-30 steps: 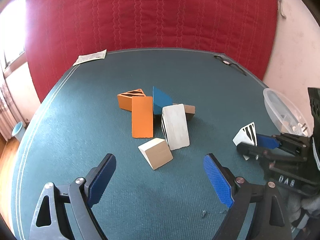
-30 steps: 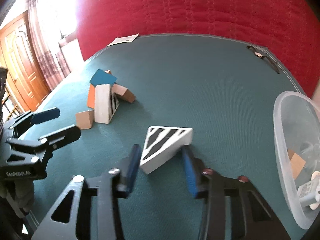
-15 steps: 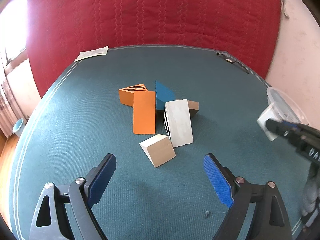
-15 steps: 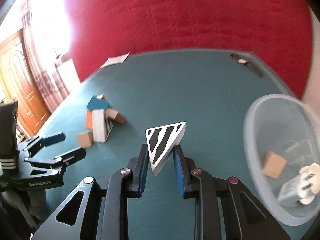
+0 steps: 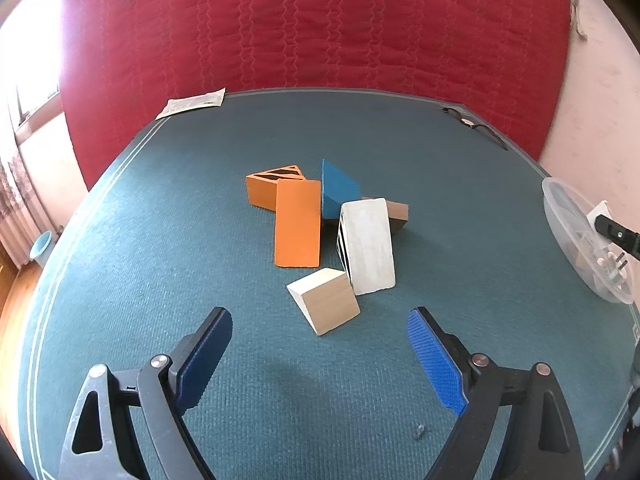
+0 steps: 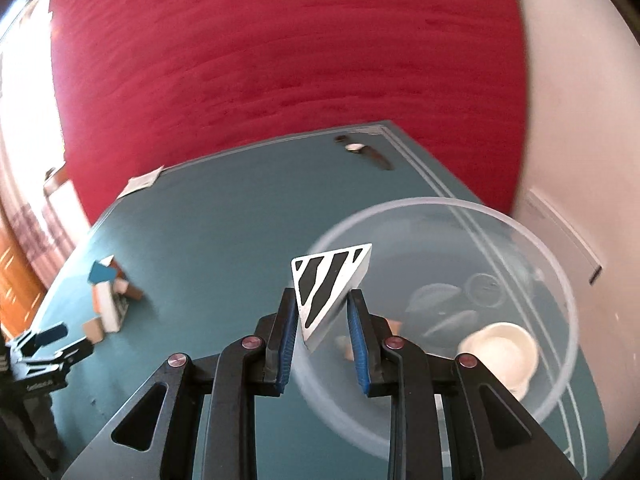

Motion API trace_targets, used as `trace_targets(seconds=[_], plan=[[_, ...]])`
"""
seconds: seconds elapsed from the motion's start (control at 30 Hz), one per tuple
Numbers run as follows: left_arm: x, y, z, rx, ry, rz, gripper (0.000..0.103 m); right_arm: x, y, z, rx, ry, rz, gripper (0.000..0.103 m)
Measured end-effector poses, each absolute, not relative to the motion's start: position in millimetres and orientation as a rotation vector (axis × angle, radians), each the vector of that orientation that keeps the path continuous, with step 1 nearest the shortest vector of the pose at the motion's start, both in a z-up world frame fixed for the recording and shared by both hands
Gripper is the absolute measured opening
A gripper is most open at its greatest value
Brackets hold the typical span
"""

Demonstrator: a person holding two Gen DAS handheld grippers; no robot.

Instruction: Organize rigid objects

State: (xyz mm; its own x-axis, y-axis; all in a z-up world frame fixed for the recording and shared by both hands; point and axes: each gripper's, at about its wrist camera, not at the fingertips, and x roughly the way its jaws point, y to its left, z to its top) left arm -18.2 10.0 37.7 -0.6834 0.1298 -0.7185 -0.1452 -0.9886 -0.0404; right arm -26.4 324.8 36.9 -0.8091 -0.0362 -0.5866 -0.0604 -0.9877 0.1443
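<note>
My right gripper (image 6: 323, 300) is shut on a white wedge with black stripes (image 6: 326, 286), held in the air over the near rim of a clear plastic bowl (image 6: 560, 280). The bowl holds a white plug (image 6: 502, 346) and a small wooden piece. My left gripper (image 5: 320, 320) stands open above the green table, just short of a plain wooden wedge (image 5: 326, 305). Behind that lies a pile: a white block (image 5: 370, 246), an orange block (image 5: 298, 229), an orange striped wedge (image 5: 267, 189), a blue wedge (image 5: 338, 192) and a brown block (image 5: 397, 214).
A red quilted cloth (image 5: 320, 32) hangs behind the table. A paper slip (image 5: 192, 102) lies at the far left corner and a dark strap (image 5: 474, 125) at the far right corner. The bowl (image 5: 580, 236) sits at the table's right edge.
My right gripper closed on the striped wedge, lifted it off the table and carried it right, over the bowl. The left gripper stayed where it was.
</note>
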Motion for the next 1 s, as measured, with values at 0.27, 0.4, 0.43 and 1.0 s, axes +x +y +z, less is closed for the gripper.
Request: trace_targets(seconds=[0.27,0.4,0.43,1.0], plan=[[-20.1,6.2,37.9,-1.180,0.015,2.755,0.092,-26.4,332.8,33.6,-0.923,0.239,2.918,0.028],[-21.0,5.3,37.7,-1.184,0.009,2.757,0.092,-21.5,328.2,35.4,-0.880,0.204,2.926,0.028],[-21.2,5.2,37.5,-1.186,0.007,2.759,0.092,-20.3,327.1,36.3,-0.868,0.198,2.928,0.028],[-44.1,-5.3,28.9,-1.309,-0.054,2.829,0.092,-9.7,284.9,32.2,-0.917,0.112,3.037,0.028]])
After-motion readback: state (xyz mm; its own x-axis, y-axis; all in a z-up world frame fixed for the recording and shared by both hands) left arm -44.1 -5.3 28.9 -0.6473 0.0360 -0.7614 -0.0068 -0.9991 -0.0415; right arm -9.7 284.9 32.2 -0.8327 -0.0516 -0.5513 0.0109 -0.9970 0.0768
